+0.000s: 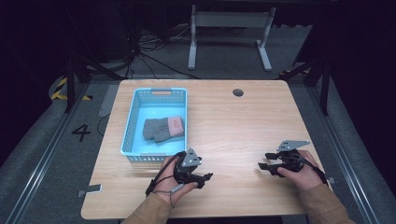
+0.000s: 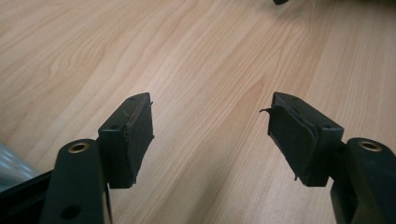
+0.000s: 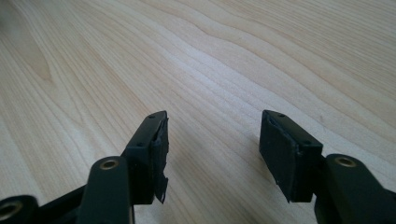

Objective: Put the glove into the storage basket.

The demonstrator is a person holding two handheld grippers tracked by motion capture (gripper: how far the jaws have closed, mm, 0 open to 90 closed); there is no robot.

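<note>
Gloves: a grey pair [image 1: 162, 129], one with a pink cuff, lies flat inside the blue basket [image 1: 132, 122], up and to the left of the left gripper [image 1: 201, 178], well apart from the right gripper [image 1: 264, 166].
Basket: stands on the left part of the wooden table [image 1: 243, 126]; its near rim sits just beyond the left hand [image 1: 175, 179], close but not touching as far as the high view shows.
Left gripper: jaws spread wide with nothing between them; the left gripper view shows bare wood between the pads [image 2: 135, 140], with a sliver of something pale blue at the lower left edge, probably the basket.
Right gripper: jaws likewise wide apart and empty; in the right gripper view only table grain lies ahead of the fingertips [image 3: 286, 149]. It rests low near the table's right side, held by the right hand [image 1: 299, 170].
Between the grippers: open tabletop, no loose items.
Progress, as judged: the gloves look already put away in the basket, and both tools sit idle clear of it, so the placing seems done.
Left to do: little that can be told; perhaps only drawing the hands back, or a fresh reach into the basket if the gloves are meant to come out.
</note>
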